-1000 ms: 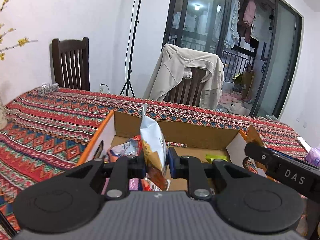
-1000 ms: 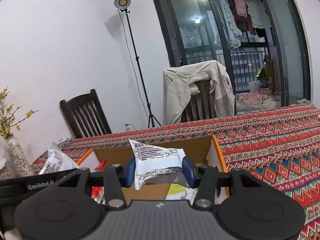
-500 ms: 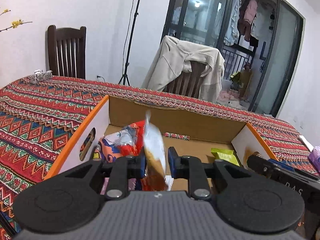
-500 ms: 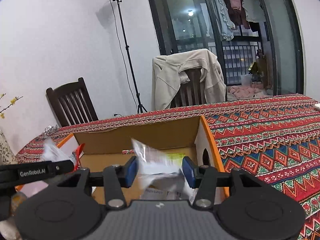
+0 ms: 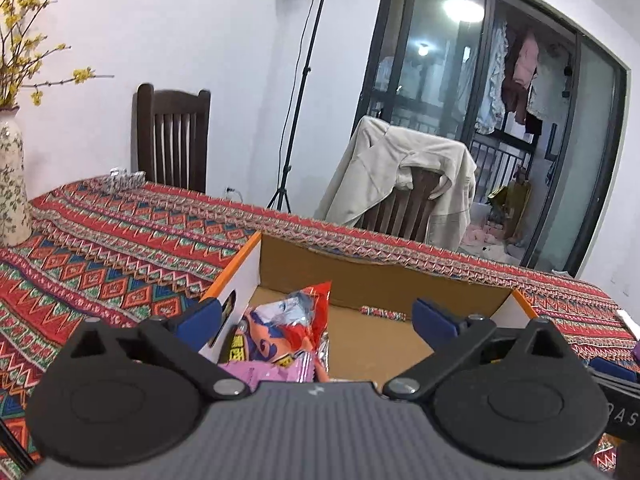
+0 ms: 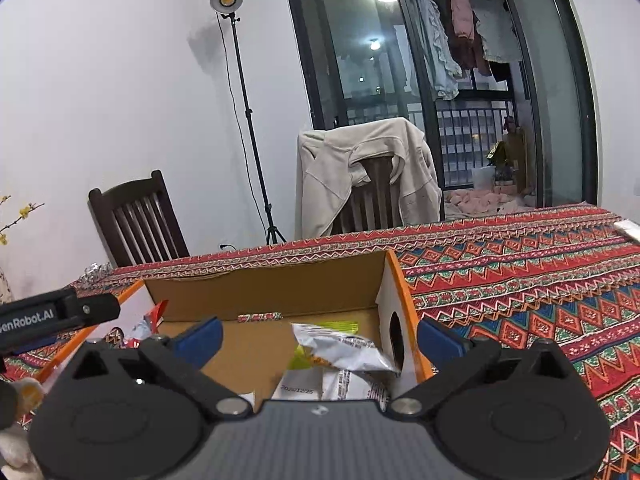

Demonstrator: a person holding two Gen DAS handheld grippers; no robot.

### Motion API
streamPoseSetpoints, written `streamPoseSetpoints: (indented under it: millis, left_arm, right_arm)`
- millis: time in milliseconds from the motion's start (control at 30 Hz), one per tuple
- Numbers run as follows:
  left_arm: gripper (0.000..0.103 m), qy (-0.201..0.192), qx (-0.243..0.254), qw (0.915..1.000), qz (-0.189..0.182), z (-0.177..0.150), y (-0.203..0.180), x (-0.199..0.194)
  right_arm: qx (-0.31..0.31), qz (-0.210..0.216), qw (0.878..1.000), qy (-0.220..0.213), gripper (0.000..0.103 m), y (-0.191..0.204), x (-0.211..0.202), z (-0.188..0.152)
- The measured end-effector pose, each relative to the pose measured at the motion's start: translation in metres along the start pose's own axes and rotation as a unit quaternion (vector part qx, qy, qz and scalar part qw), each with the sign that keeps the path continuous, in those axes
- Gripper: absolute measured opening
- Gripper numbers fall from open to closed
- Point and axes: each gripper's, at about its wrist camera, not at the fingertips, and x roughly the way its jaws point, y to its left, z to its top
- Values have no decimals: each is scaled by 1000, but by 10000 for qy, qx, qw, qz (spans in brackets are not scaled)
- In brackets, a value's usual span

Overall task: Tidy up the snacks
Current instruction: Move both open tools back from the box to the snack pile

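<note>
Snacks lie loose in the cardboard box (image 5: 384, 280) below both of my grippers, and neither gripper holds anything. My left gripper (image 5: 316, 322) has its jaws spreading wide apart, with nothing pressed between the blue pads. Just beneath it a red and blue packet (image 5: 288, 332) leans on a pink packet (image 5: 268, 372) at the left end of the box, beside the white side wall with its hand slot. My right gripper (image 6: 318, 338) is also opening wide, empty, above a silver packet (image 6: 344, 350) that rests on a yellow-green packet (image 6: 304, 354) and a flat white packet (image 6: 320, 388) at the right end, close to that wall's oval hand hole. I judge the packets are sorted by end, one pile per hand.

The middle of the box floor is bare brown cardboard, so there is room for more. The orange-edged walls (image 6: 404, 300) rise on both sides of each gripper; lifting straight up looks the safest way out. Around the box spreads a patterned red tablecloth (image 5: 120, 256), mostly open. A flowered vase (image 5: 12, 184) stands well off to the left.
</note>
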Motion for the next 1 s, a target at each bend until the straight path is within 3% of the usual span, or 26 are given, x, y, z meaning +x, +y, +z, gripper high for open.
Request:
streamPoseSetpoints:
  millis: [200, 533, 1000]
  left_arm:
    - [103, 212, -57, 9998, 6, 5, 4, -10]
    - [103, 227, -276, 9994, -18, 12, 11, -25]
    - [103, 275, -146, 9995, -82, 17, 5, -40]
  right_arm:
    - [-107, -16, 9999, -116, 103, 5, -13, 4]
    - [-120, -137, 9998, -73, 103, 8, -23, 7]
    - [-268, 2, 9996, -35, 103, 14, -45, 16]
